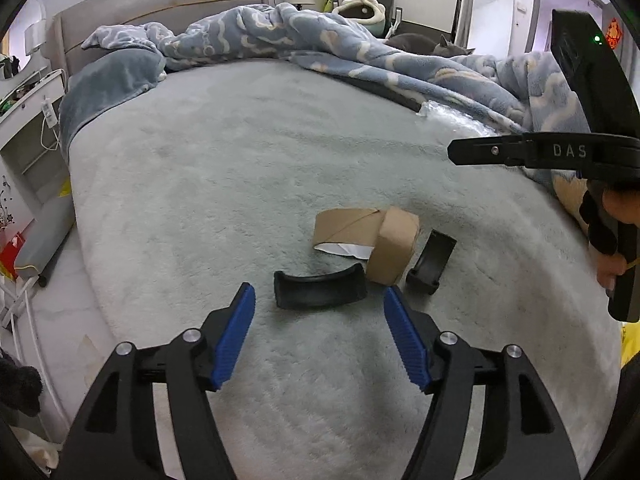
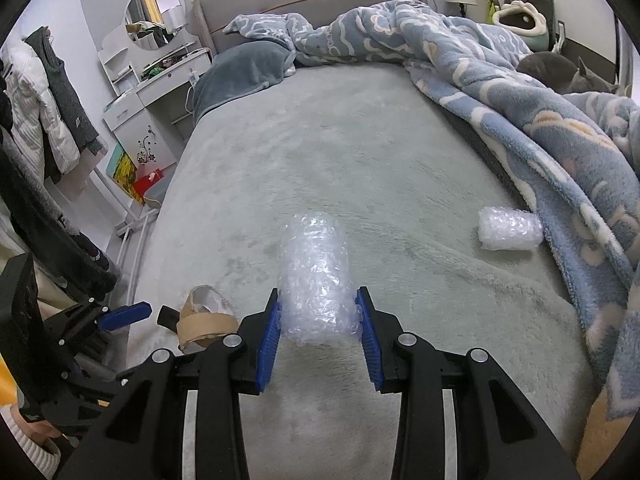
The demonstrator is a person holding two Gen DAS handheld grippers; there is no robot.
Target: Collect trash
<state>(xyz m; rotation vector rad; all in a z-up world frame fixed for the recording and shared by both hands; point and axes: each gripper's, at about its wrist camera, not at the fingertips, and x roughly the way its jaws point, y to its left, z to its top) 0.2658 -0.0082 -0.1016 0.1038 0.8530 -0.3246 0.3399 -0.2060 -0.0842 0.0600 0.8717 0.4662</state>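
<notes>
Left tool (image 1: 320,336): stood spread and empty at lower centre of the left view, pads clear of everything, aimed down at the scraps so that one could pass between the pads.
Black curved piece (image 1: 320,286): lay on the bed (image 1: 224,168) just above that tool, nearest of the trash, probably next to be taken.
Cardboard scrap (image 1: 370,240): folded brown strip, lay touching the curved piece's right end, centre of frame.
Small black tray (image 1: 432,262): rested just right of the cardboard, apparently leaning on it.
Right tool (image 2: 318,334): clenched on the bubble-wrap roll (image 2: 314,276) at lower centre of the right view, gripped at the near end so the rest jutted forward, seemingly carried as collected trash.
Second bubble-wrap roll (image 2: 510,228): lay at right of frame against the blue blanket (image 2: 520,120), uncollected.
Cat (image 2: 560,70): lay upper right, well apart from the trash.
</notes>
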